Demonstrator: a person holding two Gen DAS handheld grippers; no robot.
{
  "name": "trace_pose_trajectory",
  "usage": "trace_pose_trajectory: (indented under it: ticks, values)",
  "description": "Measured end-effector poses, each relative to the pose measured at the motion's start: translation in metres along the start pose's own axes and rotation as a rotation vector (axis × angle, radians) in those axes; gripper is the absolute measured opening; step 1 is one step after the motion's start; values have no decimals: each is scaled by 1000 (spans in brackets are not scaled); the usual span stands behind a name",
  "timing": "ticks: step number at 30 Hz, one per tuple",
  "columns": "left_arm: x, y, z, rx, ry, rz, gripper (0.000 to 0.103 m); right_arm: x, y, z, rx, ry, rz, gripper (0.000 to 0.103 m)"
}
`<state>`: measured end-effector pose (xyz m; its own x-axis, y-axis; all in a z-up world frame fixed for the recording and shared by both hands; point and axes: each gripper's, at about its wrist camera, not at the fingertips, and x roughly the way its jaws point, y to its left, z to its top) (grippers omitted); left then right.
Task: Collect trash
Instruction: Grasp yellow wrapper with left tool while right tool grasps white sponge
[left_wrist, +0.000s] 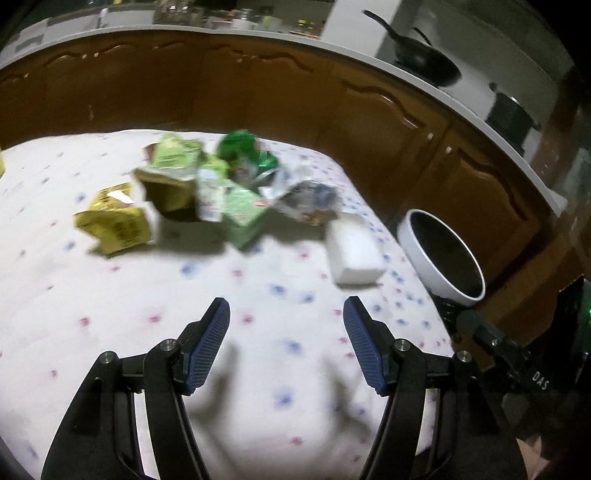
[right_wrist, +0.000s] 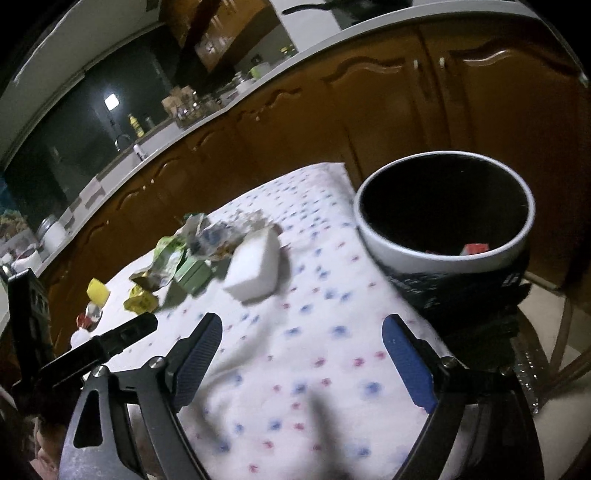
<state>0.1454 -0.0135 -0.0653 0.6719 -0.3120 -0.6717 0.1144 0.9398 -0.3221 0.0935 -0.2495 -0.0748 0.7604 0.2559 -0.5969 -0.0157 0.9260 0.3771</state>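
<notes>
A flowered bench (left_wrist: 110, 295) is strewn with wrappers (left_wrist: 207, 184); both sets of jaws are spread empty, a bin (right_wrist: 443, 254) beside its edge.

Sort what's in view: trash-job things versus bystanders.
Job: yellow packet, green carton, green wrapper, crumpled foil wrapper, white box, white bin.
Bystanders: frying pan, floral tablecloth, wooden cabinets.

- Tablecloth (left_wrist: 122, 332): white, dotted with small blue and pink flowers.
- Bin (right_wrist: 384, 245) at 2 o'clock: white outside, black inside.
- Box (left_wrist: 354, 253): plain white.
- Carton (left_wrist: 114, 218) at 10 o'clock: yellow.
- Wrapper (left_wrist: 243, 147) at 12 o'clock: shiny green.
- Cabinets (left_wrist: 258, 92): glossy brown.
- Pads (left_wrist: 208, 347): blue.
</notes>
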Motion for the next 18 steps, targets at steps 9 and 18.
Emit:
trace_pose_trajectory:
  ticks: [9,18]
  values:
    - [-12,47,0,-72,-14,61,65,22,30,-2,-53,41,32,90]
    - [-11,94,11,-179,-28,142,73,48,51,5,-104,63,25,90]
